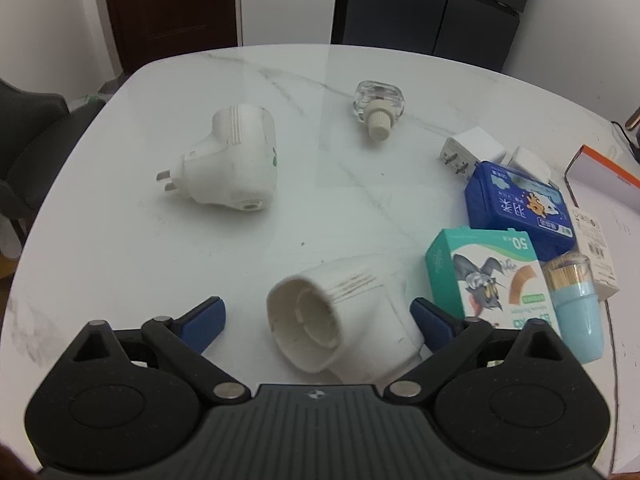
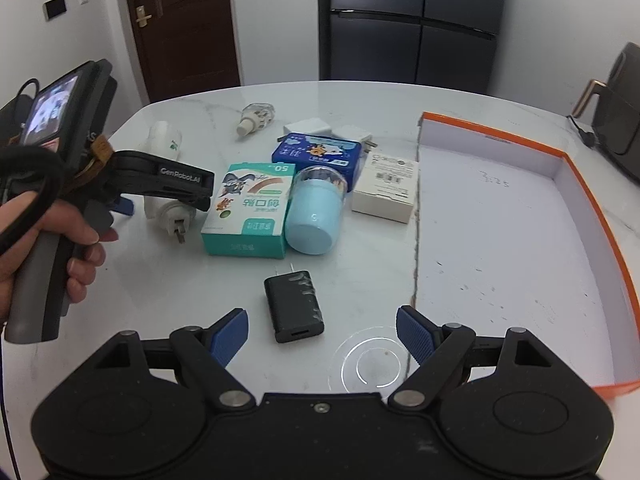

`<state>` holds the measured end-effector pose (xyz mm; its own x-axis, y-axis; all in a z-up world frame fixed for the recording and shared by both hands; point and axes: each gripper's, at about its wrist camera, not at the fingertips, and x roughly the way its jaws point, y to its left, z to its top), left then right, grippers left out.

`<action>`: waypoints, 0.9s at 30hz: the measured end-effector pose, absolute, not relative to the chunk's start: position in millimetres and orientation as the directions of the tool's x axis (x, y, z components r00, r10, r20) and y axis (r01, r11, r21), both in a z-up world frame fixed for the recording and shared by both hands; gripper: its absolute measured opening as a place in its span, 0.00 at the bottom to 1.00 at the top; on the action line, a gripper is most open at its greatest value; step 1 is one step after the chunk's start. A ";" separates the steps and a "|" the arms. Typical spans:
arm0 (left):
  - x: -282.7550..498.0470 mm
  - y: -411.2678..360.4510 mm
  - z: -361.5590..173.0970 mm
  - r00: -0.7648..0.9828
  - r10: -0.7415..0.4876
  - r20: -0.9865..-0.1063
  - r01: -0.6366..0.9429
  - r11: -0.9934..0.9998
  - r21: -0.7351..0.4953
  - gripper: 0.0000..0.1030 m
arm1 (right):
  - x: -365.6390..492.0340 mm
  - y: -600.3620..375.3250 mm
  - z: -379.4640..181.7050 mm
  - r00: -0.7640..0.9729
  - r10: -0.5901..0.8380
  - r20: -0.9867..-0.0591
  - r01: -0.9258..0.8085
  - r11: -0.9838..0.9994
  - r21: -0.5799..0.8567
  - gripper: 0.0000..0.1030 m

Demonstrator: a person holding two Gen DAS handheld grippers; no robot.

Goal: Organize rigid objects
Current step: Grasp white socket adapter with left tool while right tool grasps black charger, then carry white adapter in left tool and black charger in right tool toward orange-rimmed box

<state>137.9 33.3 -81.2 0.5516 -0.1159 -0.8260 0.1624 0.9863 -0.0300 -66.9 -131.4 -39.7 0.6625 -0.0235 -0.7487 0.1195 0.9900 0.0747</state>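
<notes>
We see our right gripper (image 2: 320, 330) with fingers (image 2: 230, 334) spread wide over the white worktop (image 2: 160, 280), a black charger (image 2: 294, 308) lying between them, untouched. Beyond it sit a green plaster box (image 2: 248, 212), a pale blue jar (image 2: 316, 216) tipped over just beside it, and a blue tin (image 2: 316, 154). An orange-rimmed tray (image 2: 592, 184) lies right. At left, a hand (image 2: 60, 248) holds the left gripper (image 2: 160, 184) over a white plug-in device (image 2: 172, 212).
</notes>
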 end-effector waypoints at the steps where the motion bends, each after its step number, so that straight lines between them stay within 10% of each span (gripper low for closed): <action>1: 136.7 32.4 -81.2 0.561 -0.114 -0.820 0.177 0.984 -0.015 0.88 | -64.8 -131.1 -41.1 0.660 -0.020 -0.751 0.112 0.991 0.072 0.93; 4: 130.0 31.8 -79.4 0.588 -0.116 -0.800 0.217 0.976 0.019 0.70 | -55.4 -131.2 -46.1 0.660 -0.013 -0.751 0.089 0.994 0.061 0.93; 10: 116.7 46.8 -73.9 0.563 -0.163 -0.810 0.222 0.974 -0.042 0.70 | -31.5 -134.5 -58.4 0.647 0.042 -0.762 0.037 0.996 0.086 0.92; 18: 74.1 55.2 -54.2 0.574 -0.165 -0.802 0.211 0.976 -0.050 0.70 | -13.3 -128.8 -74.8 0.607 0.076 -0.791 -0.011 0.996 0.088 0.42; 27: 44.4 37.6 -32.7 0.580 -0.176 -0.795 0.195 0.978 -0.074 0.70 | -17.1 -131.9 -46.5 0.644 0.061 -0.762 0.018 0.995 0.095 0.42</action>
